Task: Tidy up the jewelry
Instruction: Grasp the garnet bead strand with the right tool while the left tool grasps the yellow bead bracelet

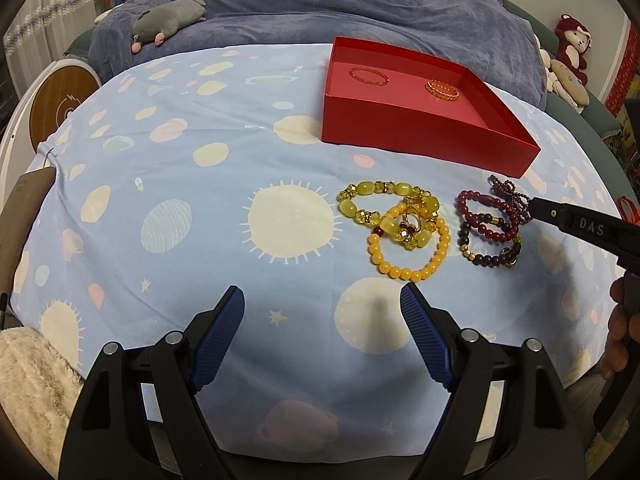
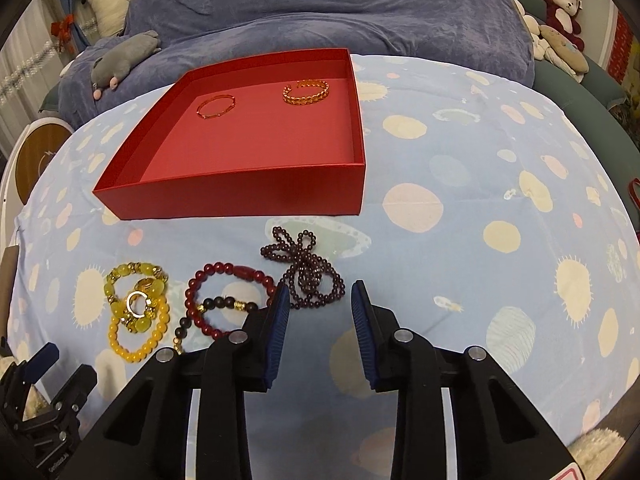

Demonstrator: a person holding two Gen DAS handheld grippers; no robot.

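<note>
A red box (image 1: 420, 128) (image 2: 240, 196) stands on the blue patterned cloth and holds a thin red bangle (image 1: 368, 76) (image 2: 216, 106) and a gold chain bangle (image 1: 442, 90) (image 2: 306, 92). In front of it lie yellow bead bracelets with a gold ring (image 1: 404, 228) (image 2: 136, 312), dark red bead bracelets (image 1: 486, 226) (image 2: 224, 300) and a purple bead strand (image 1: 512, 198) (image 2: 308, 270). My left gripper (image 1: 322, 302) is open and empty, short of the yellow bracelets. My right gripper (image 2: 320, 294) is open, just short of the purple strand; it shows at the right in the left wrist view (image 1: 580, 226).
A blue blanket (image 1: 320, 4) with a grey plush toy (image 1: 168, 20) lies behind the cloth. Red and white plush toys (image 2: 560, 4) sit at the back right. A round wooden-faced object (image 1: 60, 104) stands at the left. A white fluffy fabric (image 1: 32, 384) lies at the near left.
</note>
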